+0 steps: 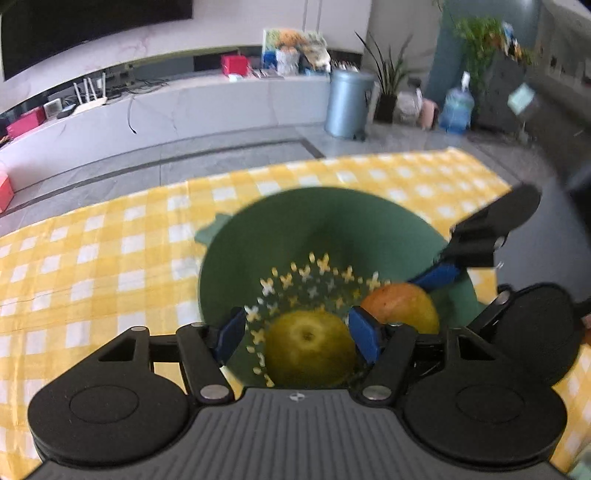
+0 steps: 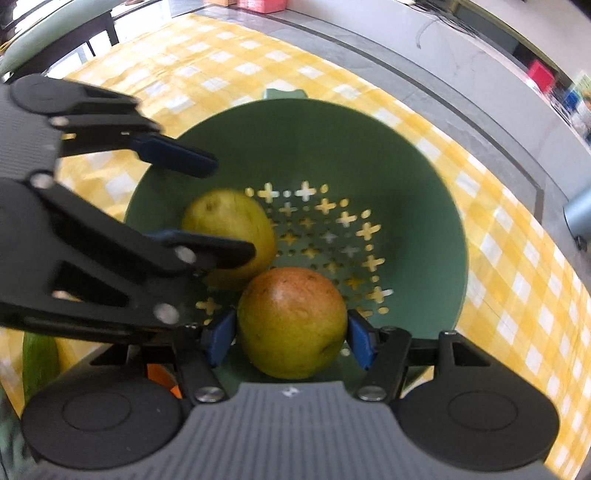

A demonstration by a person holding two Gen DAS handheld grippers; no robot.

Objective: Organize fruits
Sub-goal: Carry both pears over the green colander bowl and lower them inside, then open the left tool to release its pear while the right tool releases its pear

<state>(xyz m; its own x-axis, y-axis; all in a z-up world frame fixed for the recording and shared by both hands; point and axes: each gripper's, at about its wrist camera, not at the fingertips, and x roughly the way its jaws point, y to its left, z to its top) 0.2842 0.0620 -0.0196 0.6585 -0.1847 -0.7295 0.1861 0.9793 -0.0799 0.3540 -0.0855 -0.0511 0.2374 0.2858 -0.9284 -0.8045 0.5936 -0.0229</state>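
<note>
A green colander [image 1: 314, 221] [image 2: 332, 147] with cross-shaped holes stands on the yellow checked tablecloth [image 1: 92, 258]. Two fruits are inside it. The yellow-green fruit [image 1: 310, 347] [image 2: 225, 218] lies between the blue pads of my left gripper [image 1: 297, 332] [image 2: 232, 206], which is open; the left pad stands clear of the fruit. My right gripper [image 2: 290, 332] is shut on the red-and-green fruit [image 2: 291, 321] [image 1: 400, 306], a pad on each side, low in the bowl. In the left wrist view one blue finger [image 1: 439, 275] of the right gripper shows over that fruit.
A green fruit [image 2: 37, 362] and something orange [image 2: 162, 373] lie on the cloth beside the colander, partly hidden by my grippers. Beyond the table's far edge are grey floor, a white bench, a metal bin [image 1: 347, 103] and potted plants. A chair [image 2: 55, 33] stands at one corner.
</note>
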